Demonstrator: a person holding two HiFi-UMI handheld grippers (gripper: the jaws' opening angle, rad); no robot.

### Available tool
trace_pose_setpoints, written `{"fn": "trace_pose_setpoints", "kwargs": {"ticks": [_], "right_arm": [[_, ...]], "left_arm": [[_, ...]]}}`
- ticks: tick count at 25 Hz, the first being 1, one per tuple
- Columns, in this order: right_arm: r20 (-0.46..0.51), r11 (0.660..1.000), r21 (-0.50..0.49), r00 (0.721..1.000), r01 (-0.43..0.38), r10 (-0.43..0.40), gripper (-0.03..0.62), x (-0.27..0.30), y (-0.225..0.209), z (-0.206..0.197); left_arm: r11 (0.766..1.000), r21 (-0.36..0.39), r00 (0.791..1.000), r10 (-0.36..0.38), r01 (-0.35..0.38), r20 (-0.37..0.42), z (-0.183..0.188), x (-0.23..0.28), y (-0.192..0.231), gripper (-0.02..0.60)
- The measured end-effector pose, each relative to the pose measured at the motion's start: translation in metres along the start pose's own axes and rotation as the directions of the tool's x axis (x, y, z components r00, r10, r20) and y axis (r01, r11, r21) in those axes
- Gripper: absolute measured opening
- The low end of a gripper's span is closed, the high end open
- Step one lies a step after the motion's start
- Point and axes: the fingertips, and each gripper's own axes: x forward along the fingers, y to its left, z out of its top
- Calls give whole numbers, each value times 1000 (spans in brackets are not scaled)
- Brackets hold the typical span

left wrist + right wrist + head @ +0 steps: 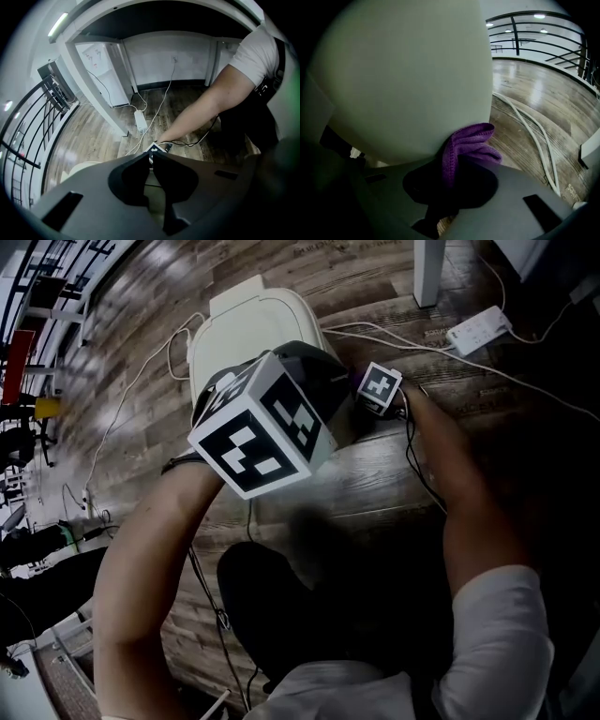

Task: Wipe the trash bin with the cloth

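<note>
The white trash bin [248,329] stands on the wood floor, its lid down. In the right gripper view its pale side [403,79] fills the frame. My right gripper [451,171] is shut on a purple cloth [464,145], and the cloth's bunched end presses against the bin's lower side. In the head view that gripper's small marker cube [380,385] sits at the bin's right side. My left gripper [151,158] is shut with nothing between its jaws. Its large marker cube [262,423] hovers over the bin's near edge and hides the jaws there.
A white power strip [478,329] and white cables [394,338] lie on the floor right of the bin, near a white table leg [429,273]. A black railing [534,23] curves beyond. A white cabinet [105,75] stands by the wall.
</note>
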Motion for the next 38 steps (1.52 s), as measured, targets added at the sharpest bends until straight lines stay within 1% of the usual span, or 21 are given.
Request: {"fn": "trace_pose_setpoints", "kwargs": {"ticks": [4,5,8,12,15,17,21,23,24,26,30,32,34,36,38], "right_arm": [[-122,1000,20,993,-7,10,67,1,15,-34],[-140,1000,17,990,-5,8,67,-1,19,-38],[-169,999,7,985,-33,34,67,-3,38,-46],[-207,997,-41,976,-71,61,67,-1,64,-62],[-245,990,-67,964,-122,102,67,-1,93,-73],[-276,979,-88,949,-181,151,67,-2,117,-81],[-351,939,-106,896,-327,273,67,-15,161,-100],[-380,926,-114,877,-361,295,67,-22,169,-107],[-391,924,-119,873,-363,293,67,-26,169,-110],[-398,926,-124,873,-356,282,67,-32,166,-113],[-391,934,-123,881,-336,266,67,-42,155,-115],[-379,939,-138,892,-316,245,67,-47,144,-110],[-363,943,-152,904,-295,224,67,-57,134,-100],[-335,961,-146,926,-235,175,67,-71,120,-90],[-282,987,-108,956,-116,81,67,-90,95,-78]], "left_arm": [[1000,7,1000,3,-3,6,1,1,0,28],[1000,8,1000,5,-5,8,1,1,0,28],[1000,8,1000,7,-7,10,0,1,-1,28],[1000,12,1000,14,-15,10,1,2,0,28],[1000,17,1000,24,-25,13,0,0,1,28],[1000,20,1000,23,-23,9,-1,-1,1,28],[999,40,1000,-3,3,8,1,-2,-2,28],[997,73,1000,-3,1,27,2,-6,-6,28],[996,88,999,-1,-3,44,4,-10,-8,28],[995,104,997,-1,-7,83,8,-22,-14,28],[995,104,988,-11,-5,156,3,-46,-32,28],[994,112,988,-16,-2,155,-9,-54,-36,28],[994,104,991,-39,25,127,-23,-62,-39,28],[996,59,991,-68,62,114,-34,-73,-42,28],[997,4,989,-80,80,128,-39,-83,-39,28]]}}
